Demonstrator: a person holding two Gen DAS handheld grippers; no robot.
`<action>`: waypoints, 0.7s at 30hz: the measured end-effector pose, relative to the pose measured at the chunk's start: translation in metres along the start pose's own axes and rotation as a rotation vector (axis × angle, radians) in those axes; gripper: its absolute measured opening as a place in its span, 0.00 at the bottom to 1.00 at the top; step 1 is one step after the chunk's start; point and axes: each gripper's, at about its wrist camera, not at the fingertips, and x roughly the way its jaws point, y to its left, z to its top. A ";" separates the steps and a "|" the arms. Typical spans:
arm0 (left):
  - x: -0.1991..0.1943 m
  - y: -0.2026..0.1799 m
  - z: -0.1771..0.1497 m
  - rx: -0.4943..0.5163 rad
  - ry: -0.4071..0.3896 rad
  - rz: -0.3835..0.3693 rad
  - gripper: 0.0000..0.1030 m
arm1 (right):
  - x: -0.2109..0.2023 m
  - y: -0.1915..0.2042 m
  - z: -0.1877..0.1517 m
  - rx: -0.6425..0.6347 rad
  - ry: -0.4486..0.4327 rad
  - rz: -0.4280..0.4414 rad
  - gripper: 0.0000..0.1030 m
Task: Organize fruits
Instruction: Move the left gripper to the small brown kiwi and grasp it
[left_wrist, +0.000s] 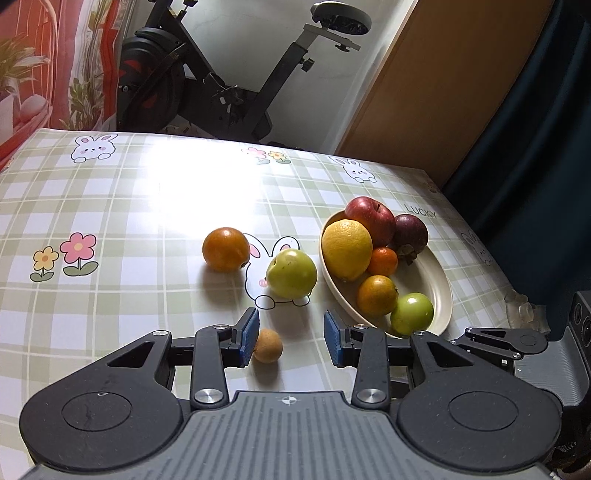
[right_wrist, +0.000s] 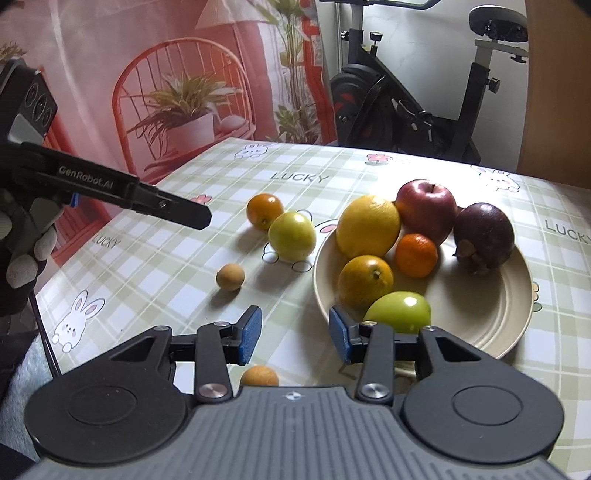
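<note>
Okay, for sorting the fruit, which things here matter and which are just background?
Job:
cream oval plate holding six fruits
loose orange
loose green apple
small tan longan
second tan longan

Background:
black exercise bike
checked bunny tablecloth

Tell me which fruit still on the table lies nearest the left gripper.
The small brown round fruit, lying right beside the left gripper's inner finger pad. The orange and green apple on the table sit farther ahead.
</note>
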 end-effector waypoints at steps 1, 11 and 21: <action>0.001 0.001 -0.002 -0.001 0.004 0.000 0.39 | 0.001 0.002 -0.003 -0.001 0.012 0.009 0.41; 0.008 0.007 -0.013 -0.021 0.025 0.005 0.39 | 0.010 0.015 -0.016 -0.024 0.070 0.037 0.41; 0.016 0.010 -0.019 -0.030 0.047 0.014 0.39 | 0.017 0.020 -0.023 -0.048 0.094 0.047 0.41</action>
